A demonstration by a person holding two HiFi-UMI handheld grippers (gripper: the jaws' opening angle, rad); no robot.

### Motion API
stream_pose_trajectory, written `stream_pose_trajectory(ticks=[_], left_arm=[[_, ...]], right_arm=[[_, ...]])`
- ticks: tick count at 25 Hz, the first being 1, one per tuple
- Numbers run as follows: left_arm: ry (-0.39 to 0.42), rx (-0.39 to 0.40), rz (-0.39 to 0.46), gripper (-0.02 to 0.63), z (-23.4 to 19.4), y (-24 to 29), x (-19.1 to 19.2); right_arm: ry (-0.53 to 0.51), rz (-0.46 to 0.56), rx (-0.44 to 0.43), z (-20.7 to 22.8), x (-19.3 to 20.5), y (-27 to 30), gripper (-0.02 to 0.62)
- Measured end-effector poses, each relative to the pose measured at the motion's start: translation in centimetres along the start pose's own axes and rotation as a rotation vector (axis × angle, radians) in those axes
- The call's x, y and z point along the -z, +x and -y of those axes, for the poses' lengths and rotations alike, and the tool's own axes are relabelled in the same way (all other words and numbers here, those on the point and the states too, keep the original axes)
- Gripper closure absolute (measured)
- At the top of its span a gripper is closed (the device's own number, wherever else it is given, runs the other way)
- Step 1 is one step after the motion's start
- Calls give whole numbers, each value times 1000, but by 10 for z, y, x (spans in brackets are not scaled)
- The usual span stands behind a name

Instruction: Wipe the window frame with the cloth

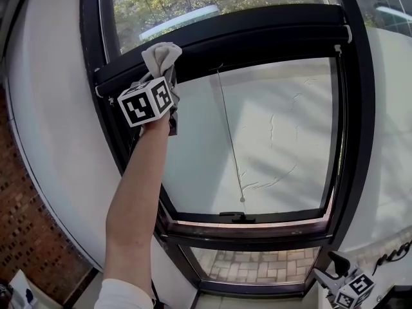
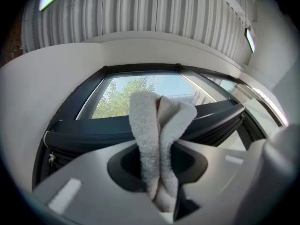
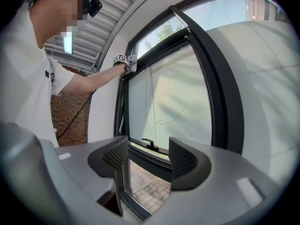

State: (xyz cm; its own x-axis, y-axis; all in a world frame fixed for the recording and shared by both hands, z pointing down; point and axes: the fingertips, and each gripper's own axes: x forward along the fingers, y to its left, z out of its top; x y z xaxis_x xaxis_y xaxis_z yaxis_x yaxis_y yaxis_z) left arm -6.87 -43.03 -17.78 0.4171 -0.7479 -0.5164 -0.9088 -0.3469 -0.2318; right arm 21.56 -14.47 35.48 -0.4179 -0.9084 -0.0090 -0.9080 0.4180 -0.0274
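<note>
**Up at the top-left corner, cloth on the rail**

High on the window, the left gripper (image 1: 165, 76) has its jaws pinched tight on the cloth (image 1: 161, 55). The cloth's bunched end lies against the top rail (image 1: 257, 29) of the frame (image 1: 90, 24), near the rail's left end.

I can see no streaks or dust to show which parts are clean (dark metal is hard to read). I'd judge most of the wiping is yet to do: the rail's long run to the right, the right upright (image 1: 358, 172) and the bottom rail (image 1: 257, 227).

Room is good rightward along the rail. Leftward, the corner and the white wall (image 1: 55, 140) close in at once. A thin cord (image 1: 228, 127) hangs over the pane just right of the cloth and might snag.

The right gripper (image 3: 147, 158) hangs low by the bottom corner, jaws wide apart, with nothing between them.
</note>
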Motion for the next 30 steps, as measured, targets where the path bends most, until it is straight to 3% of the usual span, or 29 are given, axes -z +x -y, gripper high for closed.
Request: stream_pose_trajectory(ticks=[12, 30], left_arm=[[-44, 55, 43, 476, 135, 21, -20], [-35, 285, 102, 476, 361, 55, -54]], right_arm=[[10, -14, 47, 48, 4, -68, 324], [30, 41, 223, 102, 23, -154, 324]])
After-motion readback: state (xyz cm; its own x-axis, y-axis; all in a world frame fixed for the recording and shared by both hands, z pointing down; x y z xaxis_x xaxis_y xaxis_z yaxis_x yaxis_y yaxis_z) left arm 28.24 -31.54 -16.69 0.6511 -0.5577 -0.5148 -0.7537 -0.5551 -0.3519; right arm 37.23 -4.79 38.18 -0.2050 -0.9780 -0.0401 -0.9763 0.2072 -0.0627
